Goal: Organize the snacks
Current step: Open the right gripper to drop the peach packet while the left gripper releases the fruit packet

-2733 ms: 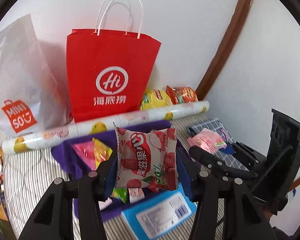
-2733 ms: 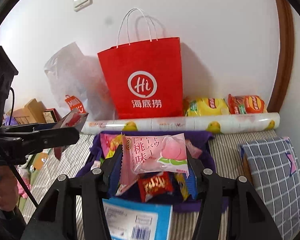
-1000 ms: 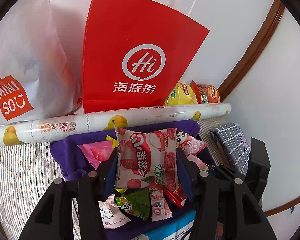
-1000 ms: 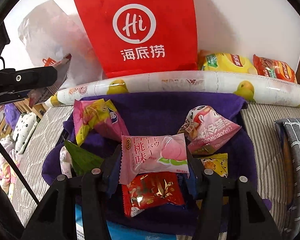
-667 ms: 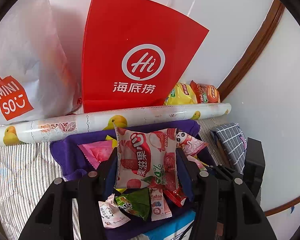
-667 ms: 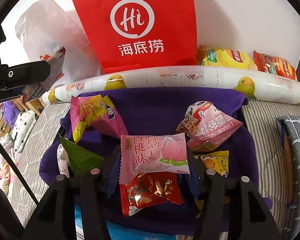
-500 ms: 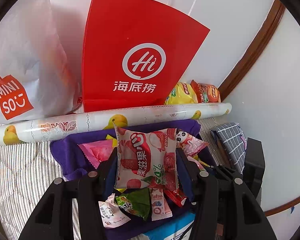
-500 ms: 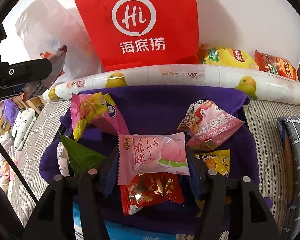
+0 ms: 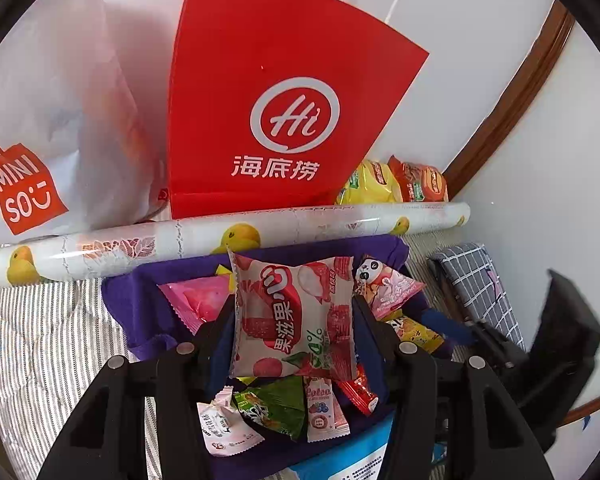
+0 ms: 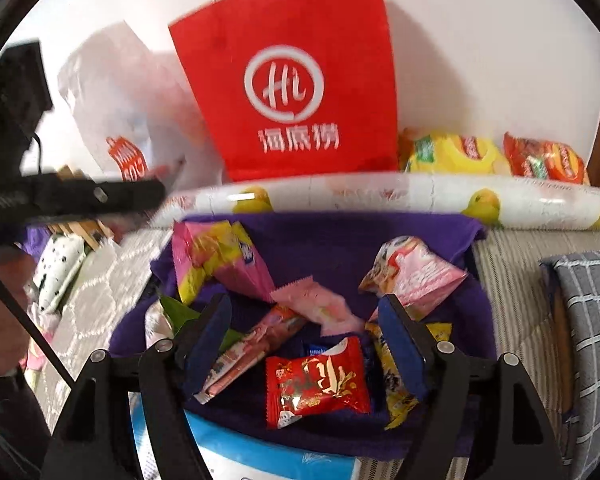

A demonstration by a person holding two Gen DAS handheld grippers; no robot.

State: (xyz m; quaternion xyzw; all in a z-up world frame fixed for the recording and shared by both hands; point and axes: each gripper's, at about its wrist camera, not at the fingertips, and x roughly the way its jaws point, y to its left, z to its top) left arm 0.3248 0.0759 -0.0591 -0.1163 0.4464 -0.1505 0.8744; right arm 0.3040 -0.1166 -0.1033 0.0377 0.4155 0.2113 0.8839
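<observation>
My left gripper point(image 9: 294, 312) is shut on a pink and white lychee snack packet point(image 9: 294, 316) and holds it above the purple cloth bin point(image 9: 140, 300). My right gripper point(image 10: 304, 320) is open and empty above the same bin point(image 10: 476, 308). The pink peach packet point(image 10: 320, 304) lies loose in the bin among several other snacks, such as a red candy packet point(image 10: 316, 380) and a pink panda packet point(image 10: 414, 272). The left gripper's arm point(image 10: 72, 200) shows at the left of the right wrist view.
A red Hi paper bag point(image 9: 276, 112) and a white Miniso bag point(image 9: 40, 128) stand against the wall. A fruit-printed roll point(image 9: 220, 236) lies behind the bin. Yellow and orange chip bags point(image 10: 496, 160) sit at the back right. A grey checked cushion point(image 10: 588, 328) lies right.
My right gripper has opened and dropped the peach packet into the bin, and has pulled back and up. My left gripper holds still with its packet.
</observation>
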